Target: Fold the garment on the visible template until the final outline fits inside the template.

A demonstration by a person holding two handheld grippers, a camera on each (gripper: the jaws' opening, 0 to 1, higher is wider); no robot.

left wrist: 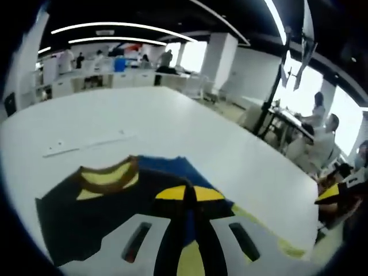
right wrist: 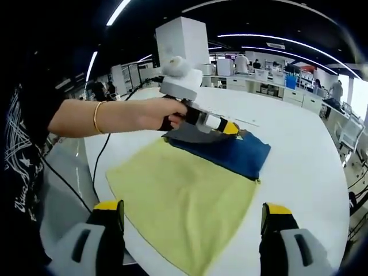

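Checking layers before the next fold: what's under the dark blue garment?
The dark blue garment lies over the far end of a yellow cloth, on the white table. The left gripper presses on it. Anything beneath is covered.

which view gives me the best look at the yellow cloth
The right gripper view: the yellow cloth lies spread flat on the white table, nearly whole, with a blue garment at its far edge. The left gripper view catches just a yellow sliver beside the left claw.
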